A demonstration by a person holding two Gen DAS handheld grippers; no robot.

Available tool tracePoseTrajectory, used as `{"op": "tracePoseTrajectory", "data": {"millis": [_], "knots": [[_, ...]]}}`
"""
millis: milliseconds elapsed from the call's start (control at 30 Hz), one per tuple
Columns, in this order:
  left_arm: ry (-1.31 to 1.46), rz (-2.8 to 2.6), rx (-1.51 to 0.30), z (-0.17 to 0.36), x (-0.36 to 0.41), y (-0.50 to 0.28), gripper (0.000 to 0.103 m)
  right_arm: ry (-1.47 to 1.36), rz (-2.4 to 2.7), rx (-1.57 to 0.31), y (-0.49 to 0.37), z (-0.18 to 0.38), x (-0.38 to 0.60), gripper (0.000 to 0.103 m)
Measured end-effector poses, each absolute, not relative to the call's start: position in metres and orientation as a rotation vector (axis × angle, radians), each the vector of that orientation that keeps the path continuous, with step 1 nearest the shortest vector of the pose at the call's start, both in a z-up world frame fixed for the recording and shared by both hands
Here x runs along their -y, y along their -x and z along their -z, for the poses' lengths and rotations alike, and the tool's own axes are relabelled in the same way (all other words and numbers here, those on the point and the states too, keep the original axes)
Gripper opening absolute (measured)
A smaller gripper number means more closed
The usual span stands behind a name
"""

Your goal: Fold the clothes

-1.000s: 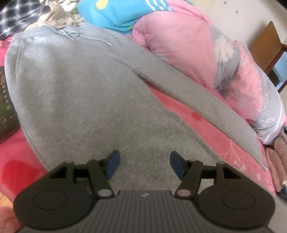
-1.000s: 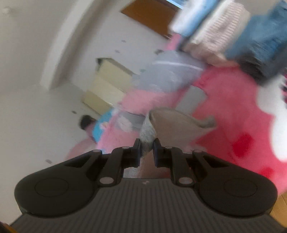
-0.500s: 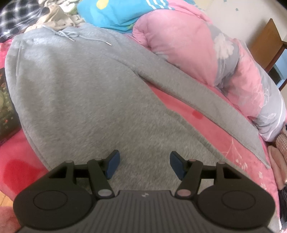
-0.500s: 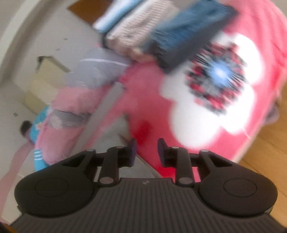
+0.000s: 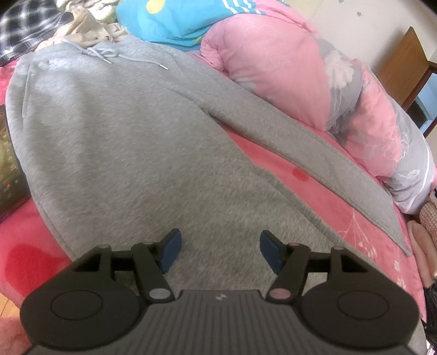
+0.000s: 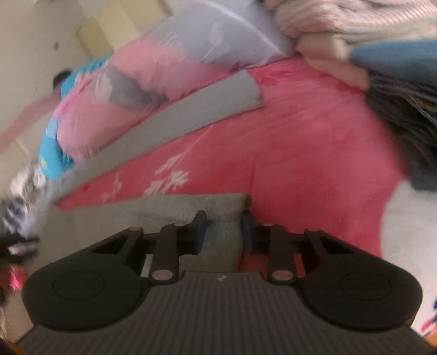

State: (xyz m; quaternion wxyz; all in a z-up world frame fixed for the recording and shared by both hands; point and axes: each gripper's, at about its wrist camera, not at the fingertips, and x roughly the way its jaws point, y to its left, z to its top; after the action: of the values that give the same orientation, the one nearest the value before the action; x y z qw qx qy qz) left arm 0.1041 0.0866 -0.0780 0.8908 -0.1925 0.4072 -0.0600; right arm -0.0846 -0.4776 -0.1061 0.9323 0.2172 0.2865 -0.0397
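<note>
Grey sweatpants (image 5: 123, 136) lie spread flat on the pink bed cover (image 5: 286, 169), waistband and drawstring (image 5: 103, 54) at the far end. The two legs fan out toward me. My left gripper (image 5: 220, 251) hangs open just over the near leg, nothing between its blue pads. In the blurred right wrist view, the near leg's cuff (image 6: 177, 207) lies flat on the cover. My right gripper (image 6: 224, 229) is low over the cuff's corner with its jaws closing. Grey cloth shows in the gap and the pads stand apart from it. The far leg (image 6: 191, 109) runs along the quilt.
A rolled pink and grey quilt (image 5: 300, 68) borders the far leg. Blue bedding (image 5: 177, 19) and loose clothes lie beyond the waistband. A dark box (image 5: 8, 163) sits at the left edge. Stacked folded clothes (image 6: 396, 68) fill the right side of the bed. Brown wooden furniture (image 5: 404, 62) stands behind.
The right gripper held the cuff raised a second ago, let it go and swung across the bed. It now sits low over the cuff, which lies flat. The left gripper has not moved.
</note>
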Motion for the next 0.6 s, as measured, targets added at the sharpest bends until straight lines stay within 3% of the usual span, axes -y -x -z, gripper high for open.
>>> {"op": "tracePoseTrajectory", "data": {"millis": [200, 400, 600], "knots": [[0.372, 0.122, -0.843, 0.078, -0.084, -0.106, 0.066, -0.337, 0.155, -0.413, 0.088, 0.073, 0.48, 0.009], [0.373, 0.127, -0.844, 0.078, -0.085, -0.106, 0.066, -0.13, 0.295, -0.545, 0.057, 0.107, 0.478, 0.01], [0.376, 0.136, -0.844, 0.078, -0.087, -0.107, 0.069, -0.291, 0.315, -0.418, 0.091, 0.082, 0.482, 0.012]]}}
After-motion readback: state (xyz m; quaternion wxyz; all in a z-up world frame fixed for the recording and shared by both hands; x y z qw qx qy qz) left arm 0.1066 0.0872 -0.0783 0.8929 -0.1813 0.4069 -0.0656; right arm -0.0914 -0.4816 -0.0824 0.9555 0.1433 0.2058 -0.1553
